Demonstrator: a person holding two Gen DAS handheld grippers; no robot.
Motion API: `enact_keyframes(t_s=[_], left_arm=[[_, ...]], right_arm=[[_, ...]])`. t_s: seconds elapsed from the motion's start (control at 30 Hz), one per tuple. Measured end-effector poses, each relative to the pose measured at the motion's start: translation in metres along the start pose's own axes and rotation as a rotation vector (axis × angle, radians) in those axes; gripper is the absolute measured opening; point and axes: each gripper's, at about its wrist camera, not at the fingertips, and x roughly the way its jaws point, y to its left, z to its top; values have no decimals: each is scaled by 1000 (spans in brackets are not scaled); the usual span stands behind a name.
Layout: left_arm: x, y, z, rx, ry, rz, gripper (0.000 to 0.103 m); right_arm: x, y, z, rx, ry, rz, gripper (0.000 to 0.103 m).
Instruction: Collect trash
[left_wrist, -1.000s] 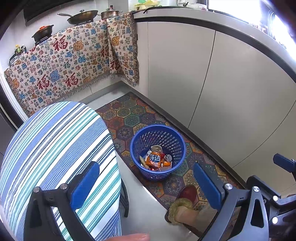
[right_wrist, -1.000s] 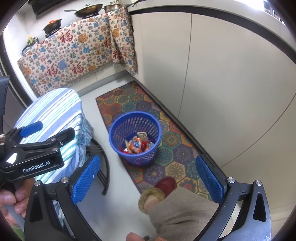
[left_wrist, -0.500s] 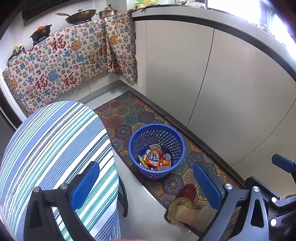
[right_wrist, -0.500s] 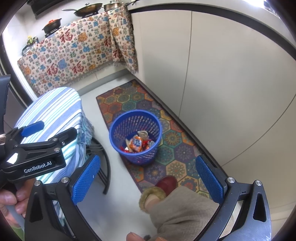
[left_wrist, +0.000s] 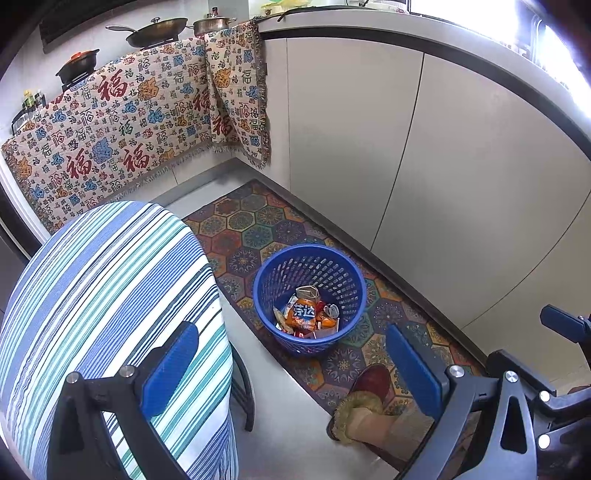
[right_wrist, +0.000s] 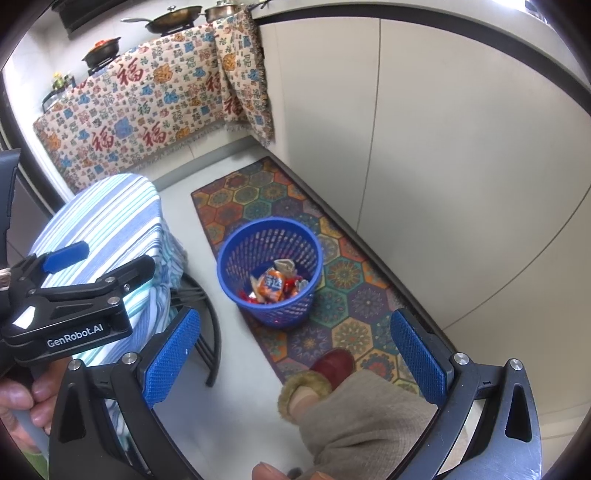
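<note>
Kitchen floor holds the blue basket (left_wrist: 309, 295) (already full of wrappers (left_wrist: 306, 314)); both grippers (left_wrist: 291, 354) (right_wrist: 295, 347) gape empty, so careless reaching could tip it.

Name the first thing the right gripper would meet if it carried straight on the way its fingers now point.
Probably the patterned rug just in front of the blue basket. The right gripper is open and empty, nothing blocks that line, though depth is uncertain through the fisheye.
</note>
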Motion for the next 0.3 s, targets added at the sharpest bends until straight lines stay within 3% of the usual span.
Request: enact_keyframes(t_s=[0.3], left_arm=[[-1, 1, -5, 3, -15, 3, 103]], right_arm=[[2, -5, -1, 12, 4, -3, 103]])
